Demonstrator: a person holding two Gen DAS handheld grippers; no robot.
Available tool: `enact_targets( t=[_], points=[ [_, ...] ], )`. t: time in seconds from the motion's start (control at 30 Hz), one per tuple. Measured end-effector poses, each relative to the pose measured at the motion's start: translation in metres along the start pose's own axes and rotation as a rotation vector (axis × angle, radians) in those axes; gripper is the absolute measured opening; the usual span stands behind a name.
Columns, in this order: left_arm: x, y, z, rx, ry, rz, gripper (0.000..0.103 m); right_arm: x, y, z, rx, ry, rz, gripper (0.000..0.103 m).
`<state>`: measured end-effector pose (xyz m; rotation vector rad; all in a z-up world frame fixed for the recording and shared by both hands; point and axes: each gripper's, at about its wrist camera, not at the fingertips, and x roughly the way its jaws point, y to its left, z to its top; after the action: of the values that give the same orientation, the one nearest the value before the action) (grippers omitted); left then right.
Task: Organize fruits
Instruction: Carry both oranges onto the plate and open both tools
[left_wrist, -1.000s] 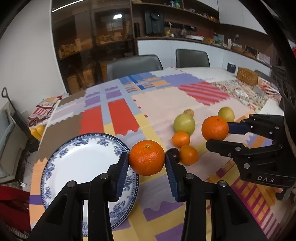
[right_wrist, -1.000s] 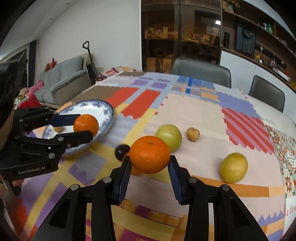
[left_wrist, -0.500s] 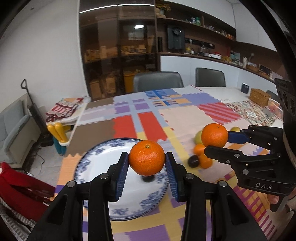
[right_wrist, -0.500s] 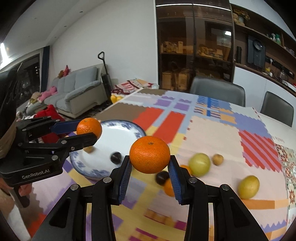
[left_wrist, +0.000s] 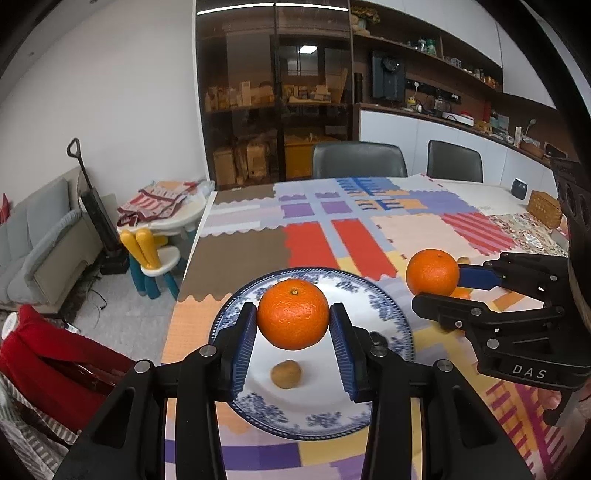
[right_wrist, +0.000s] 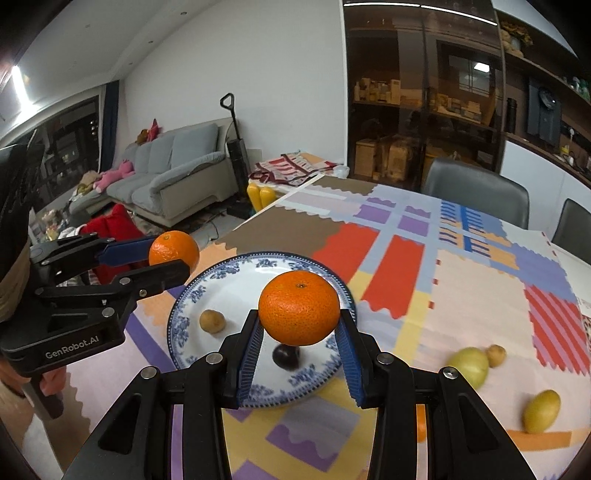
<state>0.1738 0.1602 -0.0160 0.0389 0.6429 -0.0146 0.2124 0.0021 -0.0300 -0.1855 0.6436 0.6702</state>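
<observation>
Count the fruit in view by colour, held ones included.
Orange: 3 (left-held orange, right-held orange, small orange mostly hidden)
Yellow-green: 2 (larger fruit, yellow fruit)
Brown: 2 (plated brown fruit, table brown fruit)
Dark: 1 (plum)
Total: 8

Table (right_wrist: 480, 295): patchwork cloth (right_wrist: 399, 266), plate (right_wrist: 236, 269), loose fruit (right_wrist: 469, 363).

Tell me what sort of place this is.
Most likely a home's open living and dining room: a grey sofa, a dining table with chairs, and wall shelving over a counter.
</observation>
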Motion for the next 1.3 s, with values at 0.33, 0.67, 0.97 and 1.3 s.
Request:
enact_targets(
  t=[0.33,0.67,0.97,1.3],
  points=[
    [0.039,0.028,0.002,-0.03,0.07,-0.023,0.04,0.045,0.005,0.011,0.002,0.078,0.008,0.041],
    [0.091,0.046,-0.001,-0.05,0.188,-0.043,0.04,0.1,-0.002,0.021,0.023,0.181,0.018,0.041],
    [0.113,0.05,-0.007,-0.048,0.261,-0.056,0.04,0.127,-0.004,0.018,0.034,0.241,0.024,0.041],
    [0.109,0.046,-0.003,-0.033,0.238,-0.033,0.049,0.13,-0.008,0.013,0.058,0.249,0.034,0.052]
  ],
)
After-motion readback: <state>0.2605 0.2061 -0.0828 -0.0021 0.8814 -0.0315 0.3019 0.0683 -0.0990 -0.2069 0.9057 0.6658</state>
